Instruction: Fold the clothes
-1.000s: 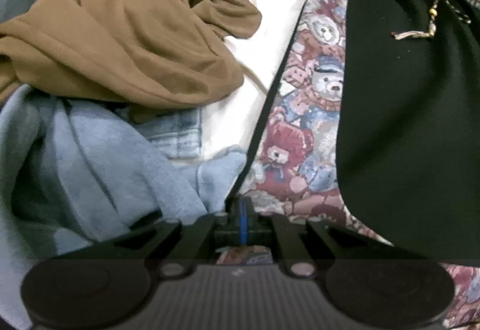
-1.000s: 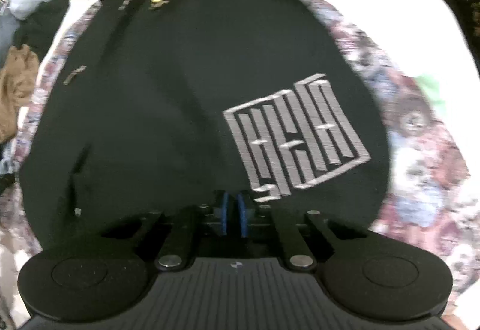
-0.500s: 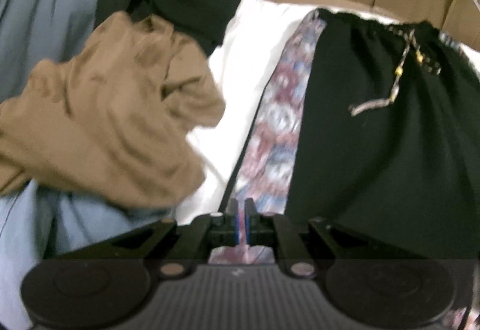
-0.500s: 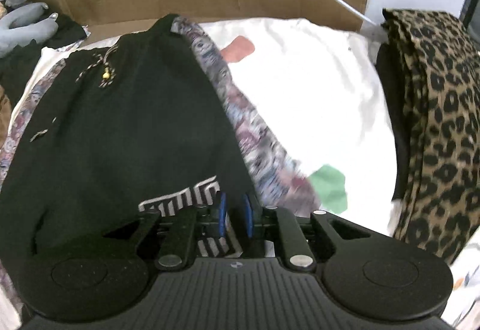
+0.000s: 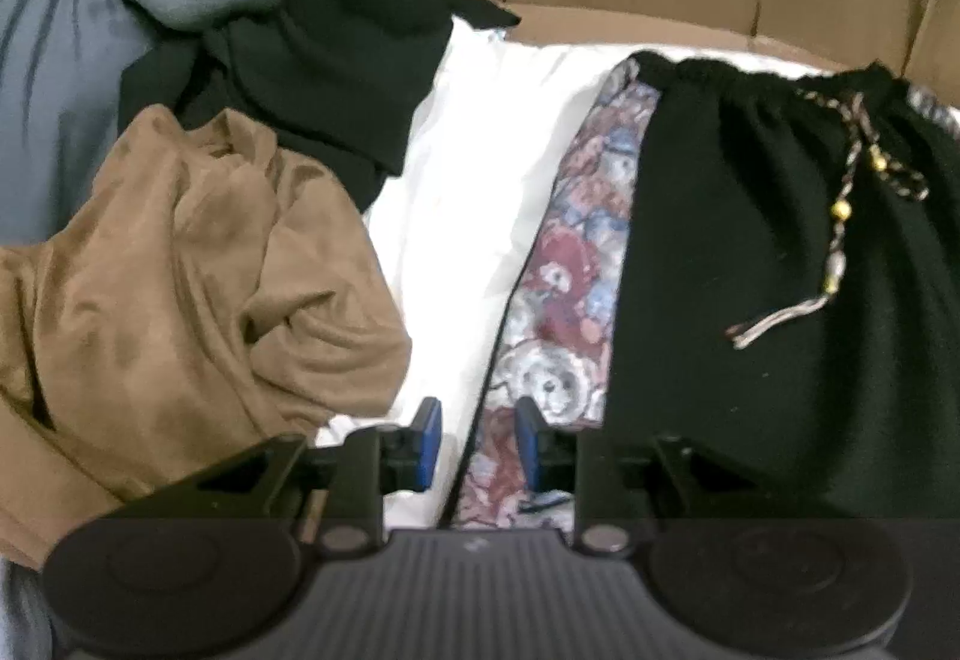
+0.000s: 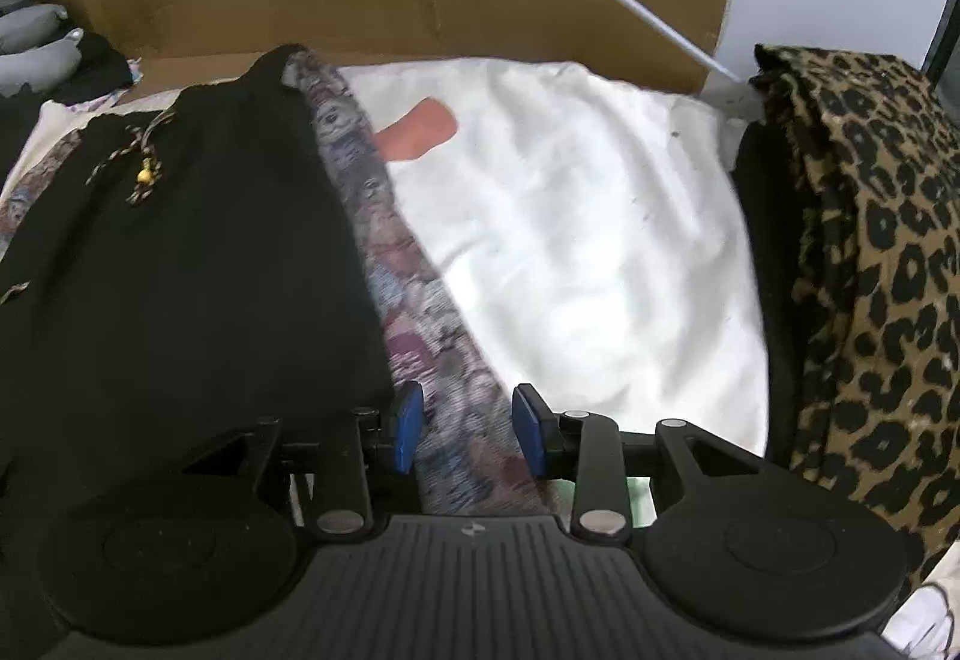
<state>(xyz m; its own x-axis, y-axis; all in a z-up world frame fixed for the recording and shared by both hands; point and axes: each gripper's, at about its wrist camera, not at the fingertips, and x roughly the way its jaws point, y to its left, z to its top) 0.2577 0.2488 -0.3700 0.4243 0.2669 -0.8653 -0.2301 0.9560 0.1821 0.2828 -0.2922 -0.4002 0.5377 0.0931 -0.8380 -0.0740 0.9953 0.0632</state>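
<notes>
Both claws (image 5: 478, 441) (image 6: 467, 432) released over teddy-print cloth (image 5: 570, 294); tan garment (image 5: 180, 300) left, leopard pile (image 6: 870, 270) right.

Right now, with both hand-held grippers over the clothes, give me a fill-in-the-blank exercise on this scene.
1. The left hand-held gripper has its jaws ____.
2. The black shorts lie on top of a cloth printed with ____.
3. The crumpled garment to the left of the white sheet is ____ in colour.
4. On the right of the right wrist view sits a folded ____-print fabric.

Missing words: open; teddy bears; brown; leopard
</notes>
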